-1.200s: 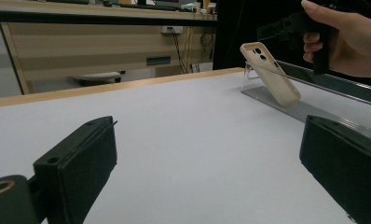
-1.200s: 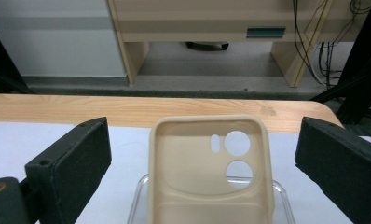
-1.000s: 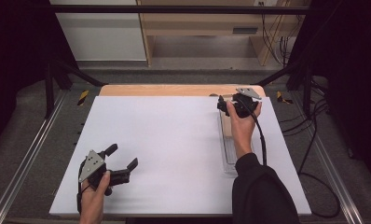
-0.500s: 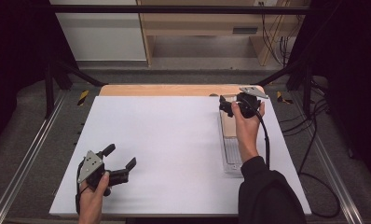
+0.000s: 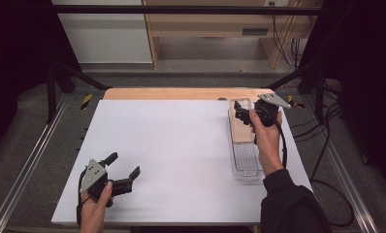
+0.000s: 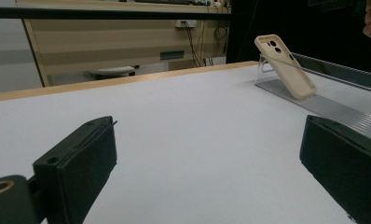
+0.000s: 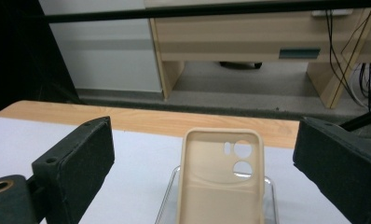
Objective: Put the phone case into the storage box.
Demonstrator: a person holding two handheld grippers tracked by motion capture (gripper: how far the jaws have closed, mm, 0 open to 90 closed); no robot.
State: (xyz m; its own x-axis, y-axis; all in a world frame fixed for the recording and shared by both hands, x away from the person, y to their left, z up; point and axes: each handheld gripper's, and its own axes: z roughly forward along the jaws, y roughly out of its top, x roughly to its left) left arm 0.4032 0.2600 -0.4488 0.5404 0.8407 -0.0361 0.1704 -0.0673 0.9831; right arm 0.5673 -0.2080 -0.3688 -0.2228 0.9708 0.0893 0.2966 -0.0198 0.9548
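A beige phone case (image 7: 222,182) leans tilted against the raised far end of a clear acrylic stand (image 5: 246,162), its hollow side and camera cut-outs facing the person, apparently propped so that it can be taken from the front. The stand lies along the right edge of the white tabletop (image 5: 176,155). The right gripper (image 5: 243,114) hovers just at the case's top edge, its fingers (image 7: 76,158) spread wide on either side of the case and not touching it, a stance that suggests a grasp across the width is next. Well apart from the stand, at the tabletop's near left corner, the left gripper (image 5: 123,170) rests low with fingers (image 6: 79,161) also wide and empty, seemingly waiting its turn.
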